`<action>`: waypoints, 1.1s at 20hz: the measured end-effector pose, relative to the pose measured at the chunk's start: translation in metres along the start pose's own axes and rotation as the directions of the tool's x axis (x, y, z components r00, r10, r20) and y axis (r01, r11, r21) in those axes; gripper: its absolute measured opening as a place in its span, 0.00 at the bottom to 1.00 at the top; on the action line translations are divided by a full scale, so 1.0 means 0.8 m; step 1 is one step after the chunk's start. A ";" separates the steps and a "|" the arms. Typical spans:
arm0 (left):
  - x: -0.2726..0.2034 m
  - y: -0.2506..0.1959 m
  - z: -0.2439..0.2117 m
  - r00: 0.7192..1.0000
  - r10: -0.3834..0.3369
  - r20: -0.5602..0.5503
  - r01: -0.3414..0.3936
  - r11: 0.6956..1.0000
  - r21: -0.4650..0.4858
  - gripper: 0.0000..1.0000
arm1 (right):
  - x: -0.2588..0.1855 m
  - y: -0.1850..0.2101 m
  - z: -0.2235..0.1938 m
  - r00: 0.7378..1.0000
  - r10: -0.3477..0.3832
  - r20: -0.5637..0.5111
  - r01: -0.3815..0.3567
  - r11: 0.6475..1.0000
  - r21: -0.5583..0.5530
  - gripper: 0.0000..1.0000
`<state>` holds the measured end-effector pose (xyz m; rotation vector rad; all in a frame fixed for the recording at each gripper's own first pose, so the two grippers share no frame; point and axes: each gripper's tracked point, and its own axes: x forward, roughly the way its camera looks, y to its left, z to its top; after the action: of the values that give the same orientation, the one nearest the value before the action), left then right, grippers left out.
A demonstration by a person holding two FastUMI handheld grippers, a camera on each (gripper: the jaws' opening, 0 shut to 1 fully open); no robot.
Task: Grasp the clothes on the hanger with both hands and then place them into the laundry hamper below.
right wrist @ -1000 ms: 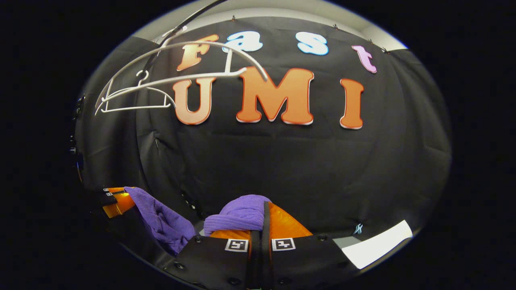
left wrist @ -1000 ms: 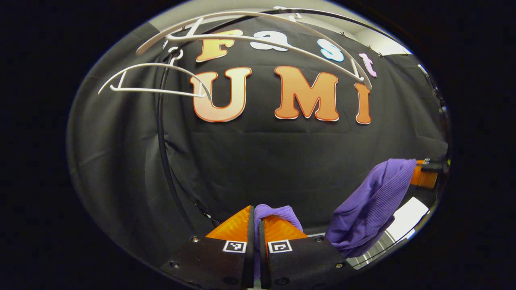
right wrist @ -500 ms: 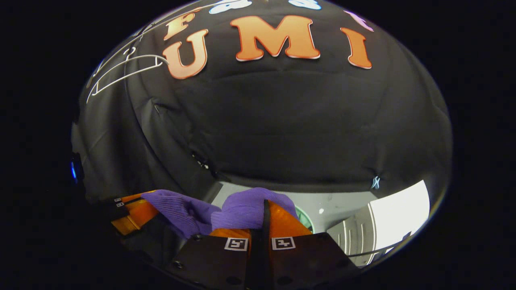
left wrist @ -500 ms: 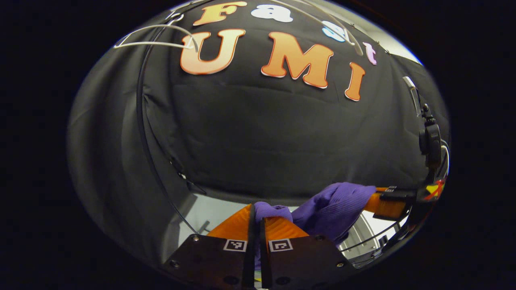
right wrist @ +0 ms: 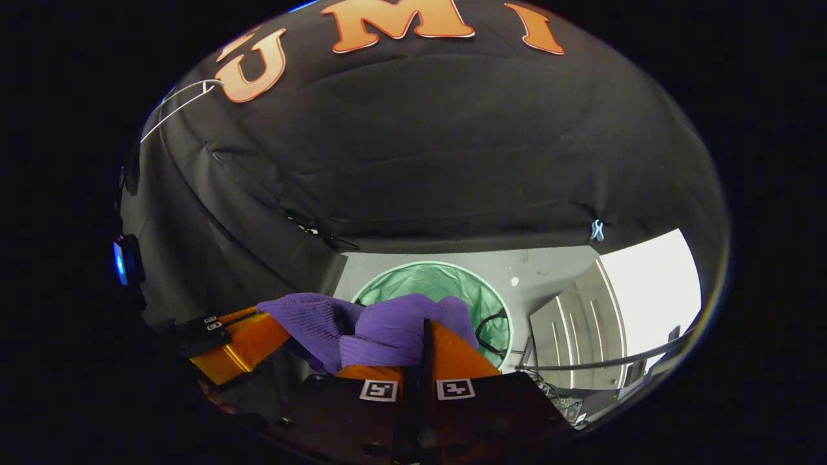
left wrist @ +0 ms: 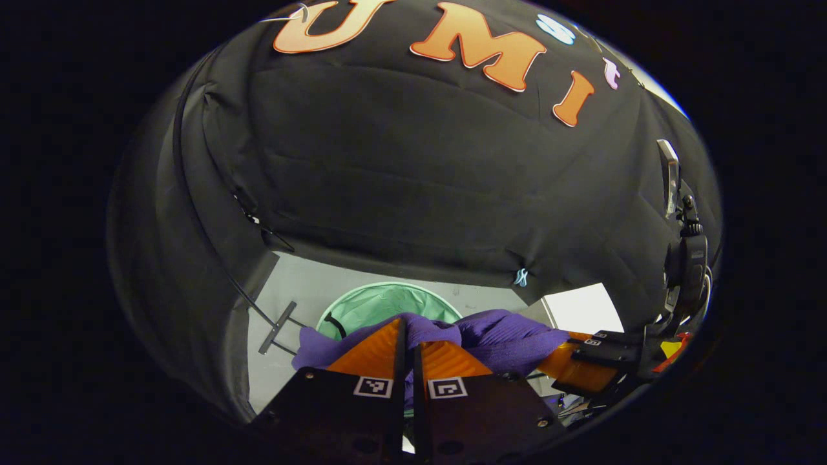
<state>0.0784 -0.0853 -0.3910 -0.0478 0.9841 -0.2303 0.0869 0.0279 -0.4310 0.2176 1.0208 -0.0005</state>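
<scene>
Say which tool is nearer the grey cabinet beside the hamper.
Right. The right tool sits just left of the cabinet; the left tool lies farther left. Both grip the purple garment.

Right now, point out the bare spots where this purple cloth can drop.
The green hamper has its mouth open beyond both grippers; that is the free drop zone. Bare grey floor lies between its rim and the black cloth wall. It is crowded on the right, by the pale panel and cables. The purple garment hangs between the left gripper and right gripper.
</scene>
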 end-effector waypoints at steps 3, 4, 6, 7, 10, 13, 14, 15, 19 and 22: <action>-0.002 -0.005 -0.014 0.999 -0.018 -0.042 0.018 1.000 0.006 0.08 | 0.003 -0.008 -0.006 1.000 -0.013 -0.011 0.014 1.000 0.008 0.12; -0.001 -0.002 -0.016 0.999 -0.003 -0.051 0.004 1.000 0.005 0.15 | 0.004 -0.008 -0.012 1.000 -0.012 -0.020 0.012 1.000 0.012 0.07; -0.006 0.004 -0.029 0.996 0.013 -0.087 -0.013 1.000 -0.004 0.26 | 0.005 -0.009 -0.017 0.999 -0.005 -0.032 0.006 1.000 0.023 0.33; -0.007 0.006 -0.031 0.996 0.021 -0.089 -0.022 1.000 -0.015 0.53 | 0.005 -0.008 -0.016 1.000 0.002 -0.031 -0.001 1.000 0.026 0.49; -0.001 0.013 -0.030 0.996 0.045 -0.075 -0.048 0.998 -0.032 0.80 | 0.007 -0.015 -0.005 1.000 -0.018 -0.007 0.018 1.000 -0.001 0.98; -0.008 0.018 -0.025 0.996 0.070 -0.051 -0.071 0.997 -0.016 0.97 | -0.006 -0.004 -0.005 1.000 0.007 0.007 -0.007 1.000 -0.015 0.98; -0.010 0.018 -0.022 0.996 0.077 -0.034 -0.077 0.997 -0.009 0.97 | -0.008 -0.004 -0.005 1.000 0.014 0.012 -0.013 1.000 -0.025 0.99; -0.013 0.017 -0.017 0.997 0.081 -0.016 -0.081 0.997 0.002 0.97 | -0.011 -0.002 -0.002 1.000 0.020 0.017 -0.019 0.999 -0.038 0.98; -0.042 -0.001 0.003 0.993 0.096 0.067 -0.097 0.995 0.016 0.97 | -0.023 -0.006 0.015 0.996 0.062 0.059 -0.057 0.995 -0.079 0.99; -0.062 -0.016 0.010 0.987 0.106 0.124 -0.105 0.994 -0.018 0.96 | -0.035 -0.010 0.028 0.991 0.080 0.106 -0.069 0.992 -0.102 0.98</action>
<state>0.0565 -0.0876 -0.3445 -0.0199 0.8604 -0.1232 0.0905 0.0133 -0.3975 0.1637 0.8997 0.1045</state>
